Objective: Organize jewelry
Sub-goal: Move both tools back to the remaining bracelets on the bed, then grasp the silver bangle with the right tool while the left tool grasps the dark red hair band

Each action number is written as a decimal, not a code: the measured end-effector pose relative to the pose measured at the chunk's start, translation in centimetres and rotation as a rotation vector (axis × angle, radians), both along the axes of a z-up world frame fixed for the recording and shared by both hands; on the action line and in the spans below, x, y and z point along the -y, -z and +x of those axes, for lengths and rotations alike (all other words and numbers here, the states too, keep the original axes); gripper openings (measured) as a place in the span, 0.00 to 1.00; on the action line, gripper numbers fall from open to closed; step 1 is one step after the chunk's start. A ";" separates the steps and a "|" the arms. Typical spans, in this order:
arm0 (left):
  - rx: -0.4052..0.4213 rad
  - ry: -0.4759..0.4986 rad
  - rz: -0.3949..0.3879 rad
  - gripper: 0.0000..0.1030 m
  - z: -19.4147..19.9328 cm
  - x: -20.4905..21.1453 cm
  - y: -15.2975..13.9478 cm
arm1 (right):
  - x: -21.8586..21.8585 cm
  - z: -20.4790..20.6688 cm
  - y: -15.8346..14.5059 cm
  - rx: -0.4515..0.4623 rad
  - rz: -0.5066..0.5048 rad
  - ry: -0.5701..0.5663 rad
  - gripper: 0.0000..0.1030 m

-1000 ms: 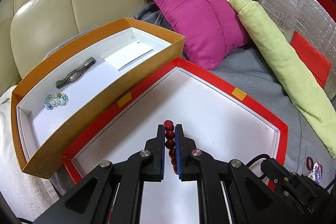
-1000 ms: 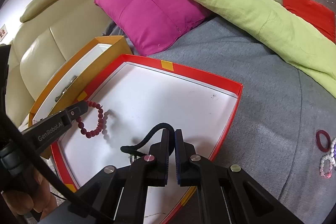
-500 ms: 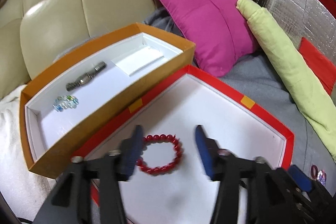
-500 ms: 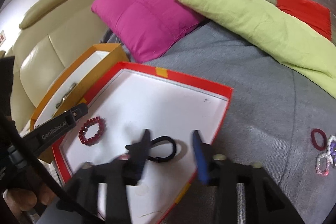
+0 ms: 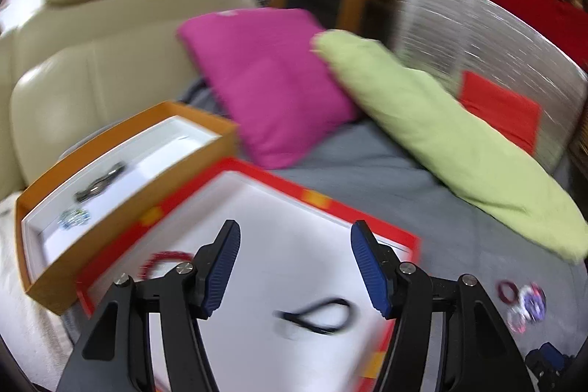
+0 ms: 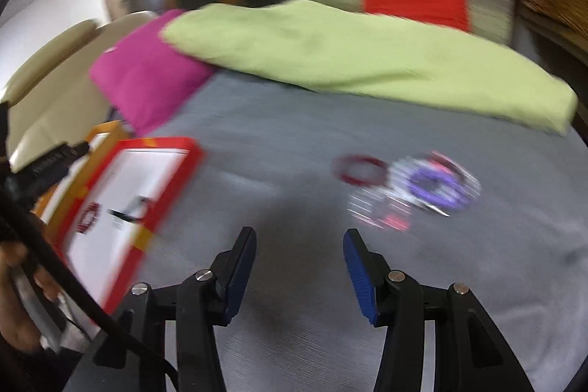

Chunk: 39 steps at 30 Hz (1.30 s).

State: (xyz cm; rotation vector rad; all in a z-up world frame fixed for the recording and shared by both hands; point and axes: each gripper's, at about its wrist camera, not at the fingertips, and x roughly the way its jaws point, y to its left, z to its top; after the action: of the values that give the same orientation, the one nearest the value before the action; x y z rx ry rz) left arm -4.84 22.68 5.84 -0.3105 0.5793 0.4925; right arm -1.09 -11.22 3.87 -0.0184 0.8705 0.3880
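Note:
My left gripper (image 5: 296,241) is open and empty above the red-rimmed white tray (image 5: 330,204). A red bead bracelet (image 5: 165,259) lies in the tray at its left, and a black hair tie (image 5: 323,315) lies at its right. My right gripper (image 6: 299,245) is open and empty over the grey blanket (image 6: 279,149), right of the tray (image 6: 161,193). A dark red ring (image 6: 358,168) and a cluster of purple, white and pink bracelets (image 6: 422,190) lie on the blanket ahead of it. Both views are blurred.
An orange box (image 5: 110,234) left of the tray holds a watch (image 5: 99,184) and a pale bead bracelet (image 5: 73,219). A magenta pillow (image 5: 264,79) and a green cushion (image 5: 441,142) lie behind. A beige sofa (image 5: 73,79) stands at the left.
Both grippers opened and let go: the red bracelet and the black hair tie now lie in the tray. Both grippers then drew back, and the right one swung right toward the loose bracelets.

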 end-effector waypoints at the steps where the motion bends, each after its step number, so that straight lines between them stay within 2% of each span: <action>1: -0.001 0.045 0.018 0.62 0.5 1.7 -0.1 | 1.7 0.1 0.4 -0.011 0.000 0.029 0.51; 5: -0.021 0.180 0.074 0.62 2.2 6.9 0.2 | 7.2 1.2 1.5 -0.043 0.020 0.120 0.51; 9: -0.071 0.302 0.084 0.62 3.6 11.1 1.3 | 10.3 3.0 1.5 -0.054 0.060 0.161 0.42; 13: -0.125 0.389 0.087 0.62 5.1 14.4 2.4 | 9.4 4.9 1.0 -0.041 0.061 0.145 0.41; 17: -0.143 0.425 0.107 0.62 5.2 15.8 2.8 | 8.6 8.7 1.1 -0.053 0.098 0.154 0.35; 20: -0.146 0.433 0.125 0.62 5.2 16.1 2.9 | 7.9 11.2 2.2 -0.073 0.089 0.160 0.30; 22: -0.149 0.431 0.132 0.62 5.2 15.9 2.9 | 7.5 12.5 3.3 -0.107 0.091 0.156 0.17; 24: -0.150 0.426 0.131 0.62 5.2 15.5 3.0 | 7.3 13.1 3.7 -0.105 0.102 0.148 0.12; 28: -0.143 0.424 0.098 0.62 5.6 15.2 2.9 | 8.2 12.0 2.8 -0.086 0.171 0.132 0.03; 32: -0.134 0.444 0.080 0.62 5.8 16.0 2.9 | 9.8 9.4 1.6 -0.064 0.196 0.120 0.03; 39: -0.133 0.515 0.116 0.62 6.1 19.1 3.2 | 12.7 4.8 1.0 -0.064 0.220 0.127 0.03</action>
State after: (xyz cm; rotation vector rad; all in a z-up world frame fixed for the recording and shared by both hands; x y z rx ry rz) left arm 1.23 3.60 2.67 -0.0116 0.7280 0.0473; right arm 3.75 -23.93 2.91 0.2523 0.8829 0.3651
